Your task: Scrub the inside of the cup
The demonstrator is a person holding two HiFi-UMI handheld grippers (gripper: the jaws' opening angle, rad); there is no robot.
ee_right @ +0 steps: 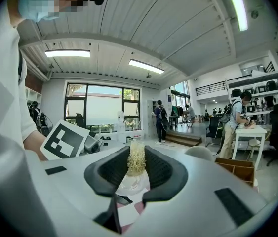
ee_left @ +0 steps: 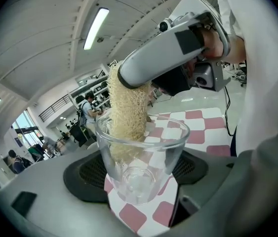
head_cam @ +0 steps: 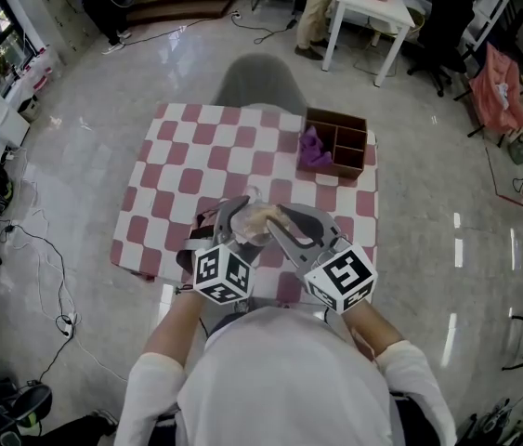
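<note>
Bright ceiling strips — fisheye-warped edges

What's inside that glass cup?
A pale, stringy scrubber, gripped by the right tool, reaches down into the cup, which the left tool holds. Below it the clear bottom looks empty. The scrubber's upper end is covered by the tool's jaws.

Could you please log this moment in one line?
left gripper shut on clear glass cup; right gripper shut on tan fibrous loofah; loofah inside cup
</note>
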